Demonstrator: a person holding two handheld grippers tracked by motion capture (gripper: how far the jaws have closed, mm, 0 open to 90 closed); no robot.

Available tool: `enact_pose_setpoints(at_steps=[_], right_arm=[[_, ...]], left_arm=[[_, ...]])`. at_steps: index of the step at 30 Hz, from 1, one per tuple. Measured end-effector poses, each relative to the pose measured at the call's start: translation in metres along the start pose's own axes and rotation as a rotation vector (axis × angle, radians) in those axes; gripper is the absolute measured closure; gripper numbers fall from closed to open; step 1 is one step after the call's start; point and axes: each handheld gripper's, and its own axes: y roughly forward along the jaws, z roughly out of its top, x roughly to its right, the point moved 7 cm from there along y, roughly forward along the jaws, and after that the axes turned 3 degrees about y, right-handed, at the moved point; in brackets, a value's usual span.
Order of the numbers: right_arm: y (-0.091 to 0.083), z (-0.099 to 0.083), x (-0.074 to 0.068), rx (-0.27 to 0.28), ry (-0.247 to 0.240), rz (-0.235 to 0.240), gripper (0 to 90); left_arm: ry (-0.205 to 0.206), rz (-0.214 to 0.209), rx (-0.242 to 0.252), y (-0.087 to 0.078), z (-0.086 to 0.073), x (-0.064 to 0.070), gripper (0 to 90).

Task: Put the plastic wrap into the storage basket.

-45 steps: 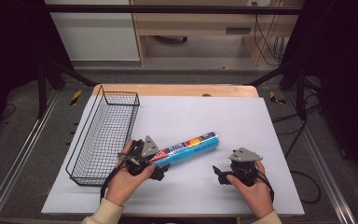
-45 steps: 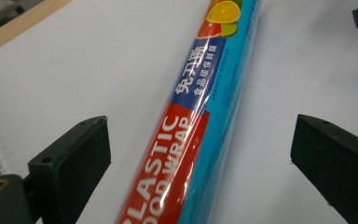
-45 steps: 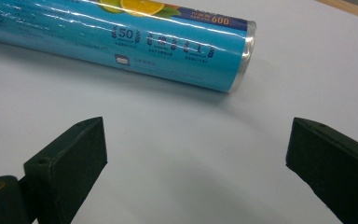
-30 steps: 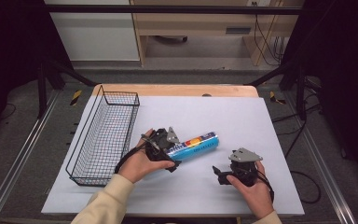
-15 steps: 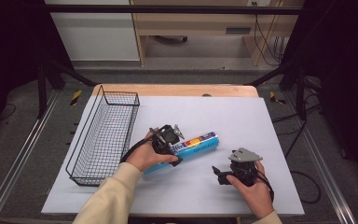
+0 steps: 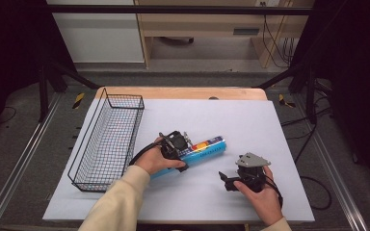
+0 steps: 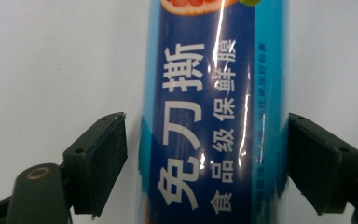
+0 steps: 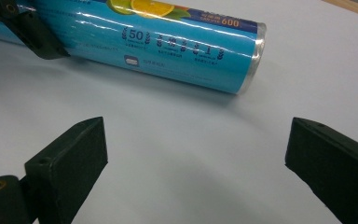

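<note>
On a table covered in white, a wire basket runs along the left edge, and a blue roll of cling film lies at the centre. The left gripper straddles the roll, jaws wide, with a gap on one side. The right gripper sits near the front edge, jaws wide and empty.

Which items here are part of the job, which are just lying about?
In the job:
blue cling-film roll
left gripper, jaws open astride the roll
wire basket, probably the destination

Lying about:
right gripper, open, idle on the white tabletop
</note>
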Motion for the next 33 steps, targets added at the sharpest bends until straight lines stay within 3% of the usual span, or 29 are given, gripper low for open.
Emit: enact_pose_setpoints(at_steps=[15, 33], right_arm=[[0.0003, -0.0004, -0.0005, -0.004, -0.001, 0.004, 6.0], [0.0009, -0.0005, -0.0001, -0.004, 0.0, 0.002, 6.1]], left_arm=[[0.004, -0.043, -0.024, 0.0072, -0.0005, 0.0004, 30.5], [0.012, -0.013, -0.043, 0.006, 0.0011, 0.0049, 31.7]])
